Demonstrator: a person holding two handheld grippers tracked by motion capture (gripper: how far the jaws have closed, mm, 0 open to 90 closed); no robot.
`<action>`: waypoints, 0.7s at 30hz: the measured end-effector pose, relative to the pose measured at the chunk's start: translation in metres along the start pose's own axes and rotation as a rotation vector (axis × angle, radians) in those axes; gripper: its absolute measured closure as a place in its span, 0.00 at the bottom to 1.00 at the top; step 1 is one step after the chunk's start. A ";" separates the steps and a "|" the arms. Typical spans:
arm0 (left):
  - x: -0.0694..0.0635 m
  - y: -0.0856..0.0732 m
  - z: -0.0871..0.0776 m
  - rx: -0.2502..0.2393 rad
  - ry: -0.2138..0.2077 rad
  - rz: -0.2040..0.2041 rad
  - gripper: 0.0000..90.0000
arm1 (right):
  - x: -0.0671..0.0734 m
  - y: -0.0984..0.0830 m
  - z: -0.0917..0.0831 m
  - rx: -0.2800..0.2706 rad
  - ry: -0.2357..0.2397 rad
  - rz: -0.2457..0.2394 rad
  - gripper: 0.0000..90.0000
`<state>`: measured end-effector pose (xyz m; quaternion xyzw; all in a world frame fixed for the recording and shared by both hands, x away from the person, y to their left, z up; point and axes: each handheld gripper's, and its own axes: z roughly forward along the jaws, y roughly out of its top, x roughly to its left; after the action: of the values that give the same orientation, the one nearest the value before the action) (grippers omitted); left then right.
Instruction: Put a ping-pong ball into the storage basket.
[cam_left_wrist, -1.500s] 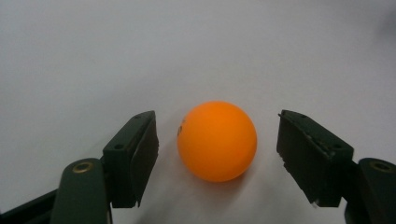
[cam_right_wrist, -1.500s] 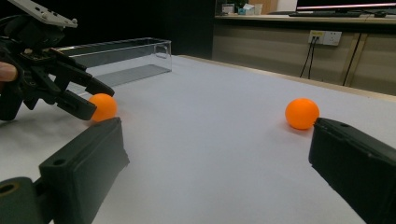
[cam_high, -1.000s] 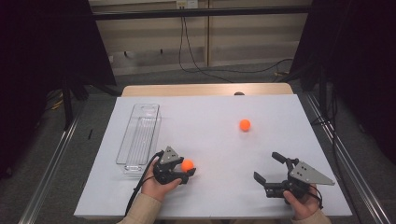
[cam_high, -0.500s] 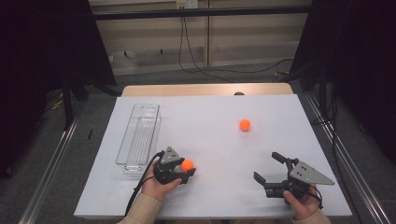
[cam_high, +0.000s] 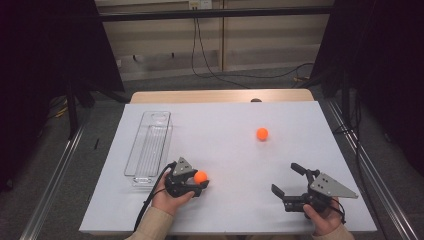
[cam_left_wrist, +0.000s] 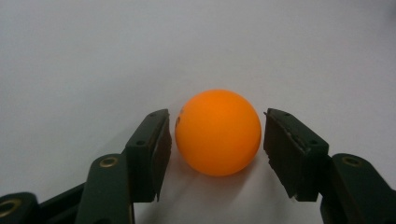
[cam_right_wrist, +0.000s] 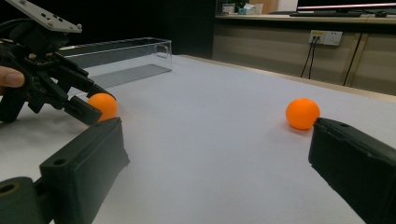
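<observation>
An orange ball (cam_high: 200, 176) (cam_left_wrist: 217, 131) rests on the white table (cam_high: 225, 210) at the front left, between the jaws of my left gripper (cam_high: 202, 181). Those jaws have just been closing. In the left gripper view a thin gap still shows on each side of the ball, so the pads (cam_left_wrist: 161, 149) do not press on it. A second orange ball (cam_high: 262, 133) (cam_right_wrist: 302, 113) lies free at the middle right. My right gripper (cam_high: 285, 178) is held wide open near the front right edge, with nothing between its fingers.
A long clear plastic tray (cam_high: 150, 145) (cam_right_wrist: 121, 49) stands lengthwise on the left of the table, just beyond the left hand. Dark curtains flank the table, and cables hang on the wall behind it.
The left gripper's jaws have drawn closer around the orange ball. Neither hand nor either ball has moved.
</observation>
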<state>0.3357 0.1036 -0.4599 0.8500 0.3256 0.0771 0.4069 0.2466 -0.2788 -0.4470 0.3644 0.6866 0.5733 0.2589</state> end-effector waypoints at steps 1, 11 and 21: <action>0.000 0.000 0.000 0.004 0.001 0.002 0.46 | 0.000 0.000 0.000 0.001 0.000 -0.001 0.04; 0.001 0.000 0.001 0.011 0.004 0.003 0.48 | 0.000 0.000 0.000 0.001 0.001 -0.003 0.04; 0.001 0.000 0.002 0.014 0.004 -0.004 0.50 | 0.000 0.000 0.000 0.002 0.000 -0.002 0.04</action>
<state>0.3371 0.1035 -0.4615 0.8520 0.3288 0.0756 0.4002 0.2465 -0.2789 -0.4469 0.3639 0.6875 0.5724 0.2594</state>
